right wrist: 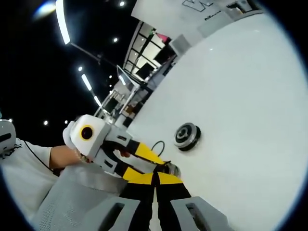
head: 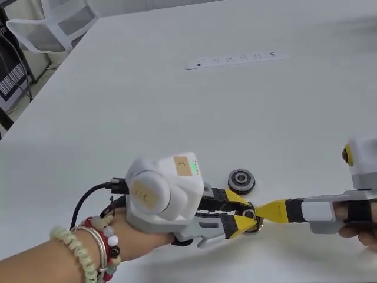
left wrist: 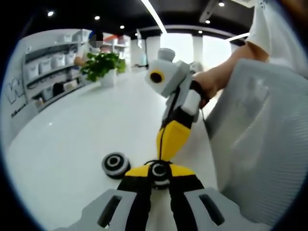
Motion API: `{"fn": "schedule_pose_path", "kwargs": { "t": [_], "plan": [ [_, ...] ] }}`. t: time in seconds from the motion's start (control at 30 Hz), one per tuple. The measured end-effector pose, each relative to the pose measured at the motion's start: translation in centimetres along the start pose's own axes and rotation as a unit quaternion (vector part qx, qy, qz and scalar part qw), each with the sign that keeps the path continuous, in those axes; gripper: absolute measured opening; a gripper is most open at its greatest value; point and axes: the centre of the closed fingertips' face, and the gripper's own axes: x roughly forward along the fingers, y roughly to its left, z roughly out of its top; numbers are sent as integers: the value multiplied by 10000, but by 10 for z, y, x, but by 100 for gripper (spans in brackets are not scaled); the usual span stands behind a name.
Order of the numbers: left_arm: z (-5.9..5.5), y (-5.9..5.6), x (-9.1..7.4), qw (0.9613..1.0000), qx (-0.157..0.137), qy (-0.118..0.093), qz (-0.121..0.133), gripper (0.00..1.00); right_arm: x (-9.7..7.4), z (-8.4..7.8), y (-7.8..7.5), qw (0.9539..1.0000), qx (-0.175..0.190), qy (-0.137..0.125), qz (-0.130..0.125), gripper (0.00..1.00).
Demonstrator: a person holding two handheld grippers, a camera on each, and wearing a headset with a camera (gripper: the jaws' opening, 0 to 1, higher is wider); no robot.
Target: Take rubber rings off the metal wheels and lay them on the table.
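Step in hand: stripping the ring from the first wheel, by my reading. The two grippers meet on one wheel, and its ring is not yet off.
Held wheel (left wrist: pixel 159 172): raised just off the white table (head: pixel 177 100), between the left gripper's yellow tips.
Left gripper (head: pixel 246 219): jaws closed around the held wheel, clamping it from both sides. It acts as the vice.
Right gripper (head: pixel 264 212): comes in from the right, jaws drawn together into one yellow wedge with the tip at the wheel's rim. I cannot tell whether rubber is caught between them.
Second wheel (head: pixel 241 180): lies flat on the table just beyond the grippers, with the dark ring still around it.
Next move calls for: a firm nip on the rubber alone, then a pull away from the hub while the left clamp holds.
Pose: the left hand (head: pixel 132 242), with bead bracelets (head: pixel 97 247) at the wrist, reaches in low from the near left. The two tools point at each other nearly in line.
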Motion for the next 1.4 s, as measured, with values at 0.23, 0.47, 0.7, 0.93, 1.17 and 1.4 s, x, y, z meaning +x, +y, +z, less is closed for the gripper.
{"fn": "schedule_pose_path", "kwargs": {
  "t": [0.23,0.47,0.7,0.93,1.17,1.4],
  "plan": [
    [2,-1,2,9999,-63,129,9,14,-4,-2,-6,9998,112,-65,-124,0],
    [0,-1,-1,9980,292,560,-31,14,-7,-1,-9,9995,217,-138,-181,0],
    [10,-2,-11,9969,532,560,-129,21,-9,1,-3,9996,173,-134,-177,0],
    [27,0,-23,9973,600,425,-28,34,-18,5,3,9992,263,-242,-184,0],
    [46,2,-35,9978,632,167,80,40,-32,17,12,9980,216,-534,-274,0],
    [55,5,-46,9991,394,108,144,48,-47,24,22,9962,263,-770,-306,0]
  ]
}}
